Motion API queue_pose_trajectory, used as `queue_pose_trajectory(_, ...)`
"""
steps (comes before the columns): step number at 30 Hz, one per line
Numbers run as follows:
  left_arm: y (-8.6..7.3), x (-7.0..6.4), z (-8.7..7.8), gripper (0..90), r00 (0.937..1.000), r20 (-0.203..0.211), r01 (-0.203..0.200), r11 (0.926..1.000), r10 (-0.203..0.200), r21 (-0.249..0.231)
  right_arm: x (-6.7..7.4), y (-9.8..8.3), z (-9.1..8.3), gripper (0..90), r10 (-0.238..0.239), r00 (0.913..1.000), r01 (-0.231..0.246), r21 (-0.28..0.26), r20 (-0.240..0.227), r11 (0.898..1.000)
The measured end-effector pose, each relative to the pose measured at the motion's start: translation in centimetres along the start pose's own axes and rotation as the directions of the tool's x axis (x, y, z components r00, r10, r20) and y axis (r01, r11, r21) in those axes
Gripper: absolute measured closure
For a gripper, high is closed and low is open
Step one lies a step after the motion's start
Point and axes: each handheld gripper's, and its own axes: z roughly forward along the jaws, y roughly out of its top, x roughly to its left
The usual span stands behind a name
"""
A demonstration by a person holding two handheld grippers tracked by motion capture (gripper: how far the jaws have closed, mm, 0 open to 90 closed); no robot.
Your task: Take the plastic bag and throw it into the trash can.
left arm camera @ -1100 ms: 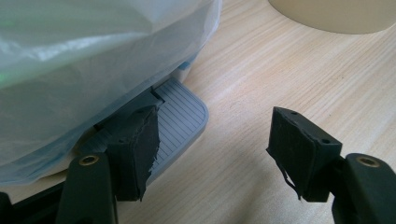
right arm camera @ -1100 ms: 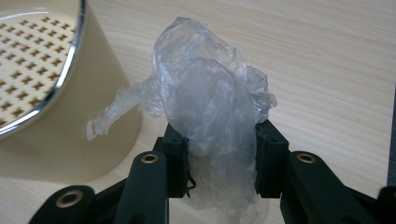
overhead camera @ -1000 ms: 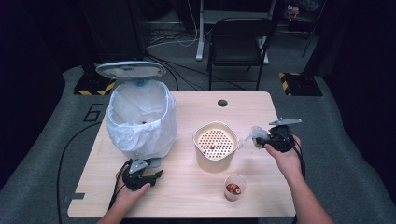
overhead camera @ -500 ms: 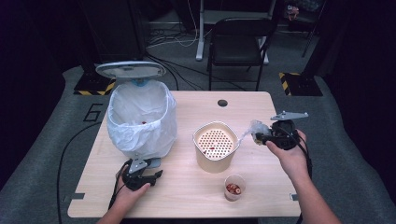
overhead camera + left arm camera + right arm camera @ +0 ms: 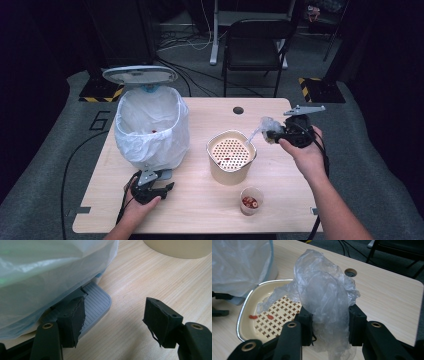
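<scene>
My right gripper (image 5: 274, 134) is shut on a crumpled clear plastic wrap (image 5: 266, 123) and holds it in the air, just right of a cream strainer basket (image 5: 231, 156). In the right gripper view the plastic wrap (image 5: 324, 290) bulges up between the jaws of the gripper (image 5: 329, 325), over the basket's rim (image 5: 245, 311); two red bits (image 5: 253, 317) lie on its perforated floor. My left gripper (image 5: 159, 188) rests on the table at the foot of a white-bagged pedal bin (image 5: 150, 130), whose lid (image 5: 140, 75) stands up. This gripper (image 5: 115, 320) is open, its left jaw lying on the grey pedal (image 5: 97, 301).
A small clear cup (image 5: 251, 200) with red scraps stands near the table's front edge (image 5: 200, 225). A cable hole (image 5: 238, 110) sits at the table's back. A dark chair (image 5: 255, 45) stands behind the table. The bin's bag (image 5: 50, 272) bulges over the pedal.
My right gripper has risen and drifted slightly back with the plastic wrap in it. The left hand has stayed by the pedal.
</scene>
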Motion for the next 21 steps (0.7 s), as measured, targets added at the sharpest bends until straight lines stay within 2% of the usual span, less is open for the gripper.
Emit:
queue_pose_trajectory(4, 0.0, 0.0, 0.0, 33.5, 1.0000, 0.002, 0.002, 1.0000, -0.002, -0.002, 0.7, 0.8, 0.3, 63.5, -0.011, 0.9997, 0.011, -0.005, -0.020, 1.000)
queue_pose_trajectory(6, 0.0, 0.1, 0.0, 33.5, 1.0000, 0.005, -0.002, 1.0000, 0.002, 0.000, 1.1, 1.3, 0.3, 63.6, -0.032, 0.9992, 0.032, -0.014, -0.025, 0.999)
queue_pose_trajectory(12, 0.0, 0.1, 0.0, 33.5, 1.0000, 0.003, -0.002, 1.0000, 0.002, -0.002, 2.2, 2.5, 0.5, 63.5, -0.039, 0.9975, 0.037, -0.027, -0.059, 0.999)
queue_pose_trajectory(13, 0.0, 0.0, 0.0, 33.5, 1.0000, 0.002, -0.002, 1.0000, 0.002, -0.002, 2.7, 3.0, 0.7, 63.6, -0.055, 0.9961, 0.053, -0.032, -0.070, 0.998)
queue_pose_trajectory(21, 0.0, 0.1, 0.0, 33.5, 1.0000, 0.005, -0.003, 1.0000, 0.003, -0.001, 4.1, 4.5, 1.8, 63.6, -0.079, 0.9910, 0.075, -0.038, -0.108, 0.996)
